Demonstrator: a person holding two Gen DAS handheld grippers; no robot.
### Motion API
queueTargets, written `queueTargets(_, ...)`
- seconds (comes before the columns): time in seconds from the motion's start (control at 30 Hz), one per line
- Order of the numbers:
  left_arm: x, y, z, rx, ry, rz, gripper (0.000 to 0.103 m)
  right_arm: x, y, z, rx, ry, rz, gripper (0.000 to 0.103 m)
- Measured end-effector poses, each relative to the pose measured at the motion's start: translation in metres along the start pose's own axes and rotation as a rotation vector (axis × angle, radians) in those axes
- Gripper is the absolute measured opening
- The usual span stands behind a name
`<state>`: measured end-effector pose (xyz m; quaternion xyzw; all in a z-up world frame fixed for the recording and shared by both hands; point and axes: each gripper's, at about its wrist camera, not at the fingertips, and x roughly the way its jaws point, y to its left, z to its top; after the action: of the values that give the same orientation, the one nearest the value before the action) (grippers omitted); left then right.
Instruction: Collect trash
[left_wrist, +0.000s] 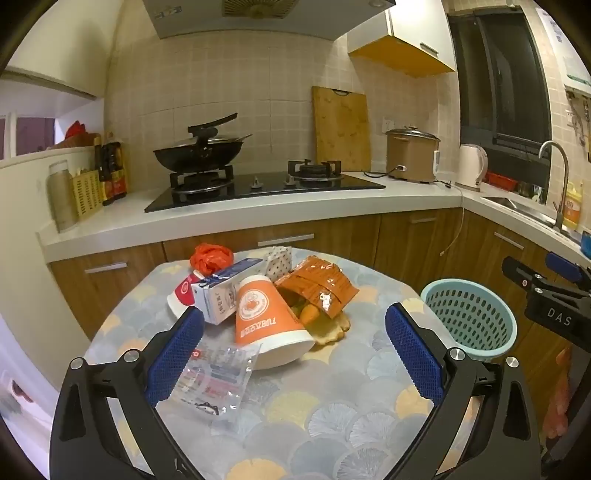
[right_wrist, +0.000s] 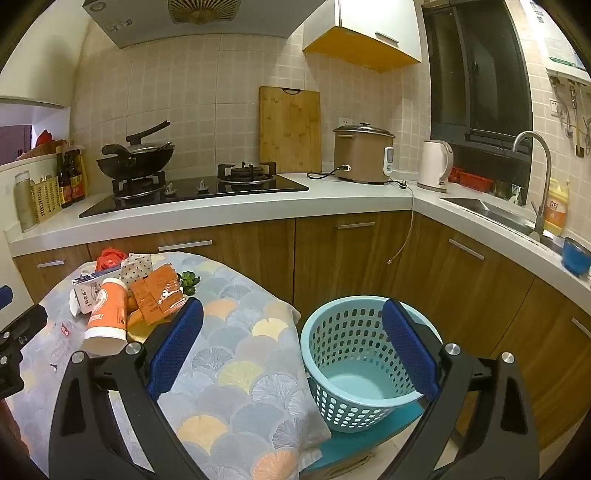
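**Trash pile waits, basket empty**

Both our tools, left tool (left_wrist: 293, 332) and right tool (right_wrist: 291, 332), are released and carry nothing. We should take the clear wrapper (left_wrist: 216, 382) first, because it lies nearest on the counter (left_wrist: 332, 417). The orange cup (left_wrist: 266, 317) and milk carton (left_wrist: 221, 295) crowd behind it. The basket (right_wrist: 354, 369) stands beside.

A black wok (left_wrist: 199, 155) sits on the far gas hob's (left_wrist: 266, 186) left burner. A wooden cutting board (left_wrist: 341, 129) leans against the tiled wall; right of it stand a brown rice cooker (left_wrist: 412, 155), a white kettle (left_wrist: 472, 166) and a sink tap (left_wrist: 557, 177).
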<state>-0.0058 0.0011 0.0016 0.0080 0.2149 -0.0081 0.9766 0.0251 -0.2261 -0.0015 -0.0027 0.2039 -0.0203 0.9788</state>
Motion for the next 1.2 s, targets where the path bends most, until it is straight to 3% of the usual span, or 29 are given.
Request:
queueTargets(0.73,0.004,0.008,-0.007,-0.009,0.011,0.036,0.093,-0.002,0.011,-0.002,-0.024,-0.01,0.0,0.093)
queueTargets(0.87,0.003,0.011,-0.008,-0.016,0.012,0.042,0.093,-0.001,0.017,-0.002,-0.031,-0.007,0.005,0.087)
queueTargets(1.2,0.001,0.021,-0.004,-0.021,0.003,0.065,0.093,0.001,0.027,0.003,-0.031,-0.002,0.032,0.087)
